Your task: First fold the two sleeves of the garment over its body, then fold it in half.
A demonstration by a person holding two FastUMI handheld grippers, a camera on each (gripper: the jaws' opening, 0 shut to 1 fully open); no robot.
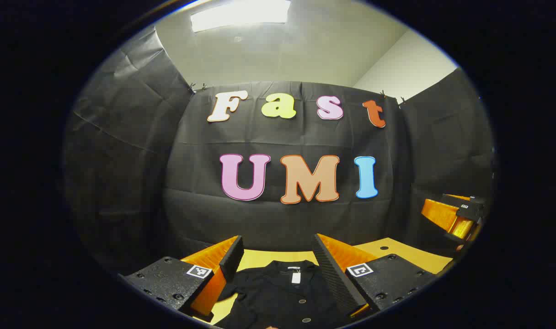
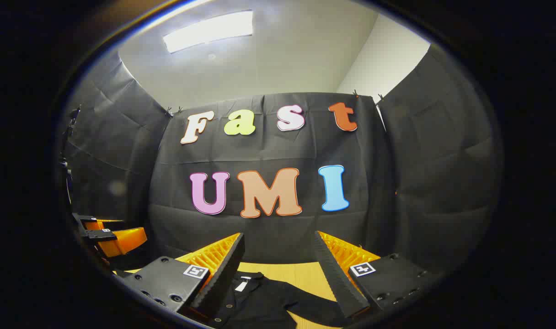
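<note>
The left hand-held gripper (image 1: pixel 278 256) is hovering above a yellow counter (image 1: pixel 397 253) with its two fingers spread wide, gripping nothing, as a black garment (image 1: pixel 282 292) is lying flat beneath it. In the left gripper view the garment's collar, bearing a small white tag (image 1: pixel 296 277), is sitting between the ribbed black fingers (image 1: pixel 335 274), and a row of buttons (image 1: pixel 302 301) is running down the front of the body.

The right hand-held gripper (image 2: pixel 278 262) is likewise hanging over the counter (image 2: pixel 305 276) with its fingers parted and empty. In the right gripper view the garment (image 2: pixel 264 297) is appearing low and to the left, its collar and white tag (image 2: pixel 241 285) showing just beside the left finger (image 2: pixel 223 274), while one sleeve (image 2: pixel 314 304) is stretching out across the counter toward the right finger (it is lying outspread, not yet folded over the body).

Each gripper is also appearing at the edge of the other's view: the right one (image 1: pixel 456 217) at the far right of the left gripper view, the left one (image 2: pixel 109 237) at the far left of the right gripper view, both well apart and raised above the counter. An overhead light panel (image 2: pixel 209 31) is glowing on the ceiling.
</note>
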